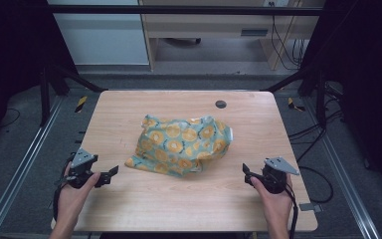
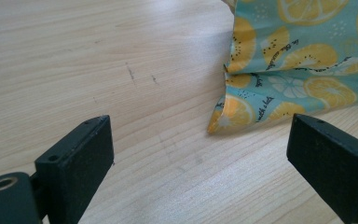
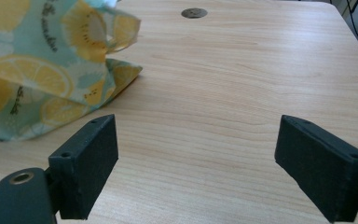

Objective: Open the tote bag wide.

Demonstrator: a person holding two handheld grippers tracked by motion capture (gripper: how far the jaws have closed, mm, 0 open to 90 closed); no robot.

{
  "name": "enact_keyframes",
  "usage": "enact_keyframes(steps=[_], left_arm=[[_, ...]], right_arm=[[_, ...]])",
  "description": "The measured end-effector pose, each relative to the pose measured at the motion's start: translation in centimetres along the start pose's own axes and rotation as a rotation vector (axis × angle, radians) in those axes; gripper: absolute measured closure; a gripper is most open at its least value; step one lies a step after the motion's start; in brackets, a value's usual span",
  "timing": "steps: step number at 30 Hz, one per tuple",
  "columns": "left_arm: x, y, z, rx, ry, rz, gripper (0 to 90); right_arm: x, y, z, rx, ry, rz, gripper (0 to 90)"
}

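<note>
On table [image 1: 129, 209] middle, lemon-print cloth [image 1: 181, 144] lies crumpled, untouched. Left gripper [image 1: 108, 176] and right gripper [image 1: 248, 175] near it, jaws wide apart, holding nothing. Probably nothing begun yet.

One crumpled lemon-print cloth [image 1: 182, 145] near the middle of the table [image 1: 179, 199]. One round dark grommet [image 1: 221, 104] toward the far edge. Two grippers, left gripper [image 1: 110, 174] and right gripper [image 1: 247, 173], near the front corners, each hand-held.

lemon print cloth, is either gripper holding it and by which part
Nothing is held. Left gripper and right gripper stand open, apart from the crumpled cloth.
</note>
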State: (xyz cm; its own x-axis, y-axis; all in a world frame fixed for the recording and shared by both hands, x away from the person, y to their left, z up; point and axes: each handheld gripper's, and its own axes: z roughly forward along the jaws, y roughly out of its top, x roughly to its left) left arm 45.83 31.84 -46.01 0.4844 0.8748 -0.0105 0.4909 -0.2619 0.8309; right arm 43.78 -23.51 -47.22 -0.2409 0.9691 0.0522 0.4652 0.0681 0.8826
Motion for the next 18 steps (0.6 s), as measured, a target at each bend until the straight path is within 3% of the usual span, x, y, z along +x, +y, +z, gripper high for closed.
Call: enact_keyframes(steps=[9,10,14,18], left_arm=[[-0.4,0.2,0.4,-0.004,-0.015,0.015,6.7],[-0.5,0.1,0.6,-0.005,-0.016,0.018,6.7],[-0.9,0.2,0.7,-0.006,-0.020,0.027,6.6],[-1.4,0.3,0.4,-0.013,-0.021,0.049,6.7]], right_arm=[[0.7,0.8,0.1,-0.001,0.012,-0.052,17.7],[0.9,1.8,0.1,-0.009,0.020,-0.080,19.6],[1.4,3.9,0.0,-0.008,0.046,-0.096,21.0],[2.8,8.5,-0.5,-0.011,0.096,-0.160,22.1]])
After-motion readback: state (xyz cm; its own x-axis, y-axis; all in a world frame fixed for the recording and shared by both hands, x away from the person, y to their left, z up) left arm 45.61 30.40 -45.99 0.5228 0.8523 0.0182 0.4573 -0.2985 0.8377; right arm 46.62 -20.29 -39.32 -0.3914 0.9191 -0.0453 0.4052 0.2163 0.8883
